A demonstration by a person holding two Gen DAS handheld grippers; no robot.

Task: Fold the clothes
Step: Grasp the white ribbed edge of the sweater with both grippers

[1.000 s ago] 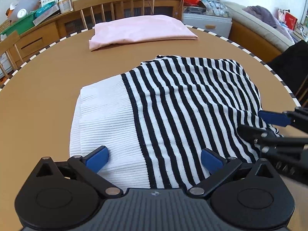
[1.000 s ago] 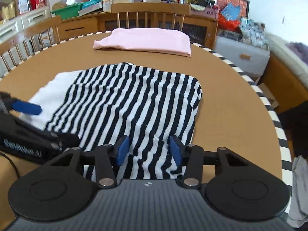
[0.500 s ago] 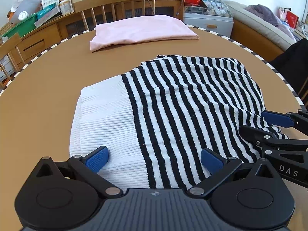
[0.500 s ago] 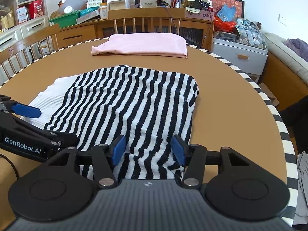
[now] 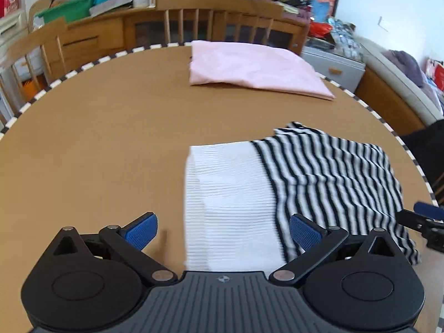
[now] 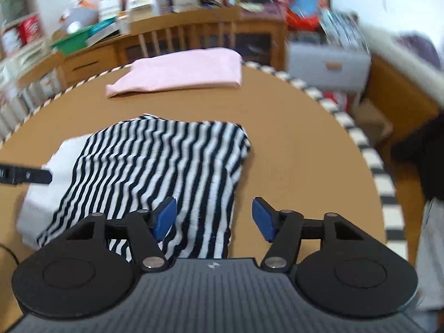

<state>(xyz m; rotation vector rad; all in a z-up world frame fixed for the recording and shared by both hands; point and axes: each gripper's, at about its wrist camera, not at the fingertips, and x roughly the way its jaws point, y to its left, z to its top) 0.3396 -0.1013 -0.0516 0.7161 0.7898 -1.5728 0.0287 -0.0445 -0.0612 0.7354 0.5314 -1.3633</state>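
A folded black-and-white striped garment (image 5: 319, 172) with a plain white ribbed end (image 5: 230, 194) lies on the round brown table (image 5: 97, 144). It also shows in the right wrist view (image 6: 155, 166). My left gripper (image 5: 223, 230) is open and empty, just short of the white end's near edge. My right gripper (image 6: 215, 217) is open and empty over the striped end's near right corner. A folded pink garment (image 5: 255, 69) lies at the far side of the table; it shows in the right wrist view too (image 6: 180, 73).
Wooden chairs (image 5: 219, 19) and a cluttered sideboard (image 5: 91, 36) stand behind the table. A white drawer unit (image 6: 327, 63) and a sofa (image 5: 402, 83) are off to the right. The table rim has a black-and-white checked border (image 6: 374, 163).
Both grippers have pulled back and swung apart, the left toward the left, the right toward the right. The right jaws have opened wider and let go of the striped cloth. Both views are motion-blurred.
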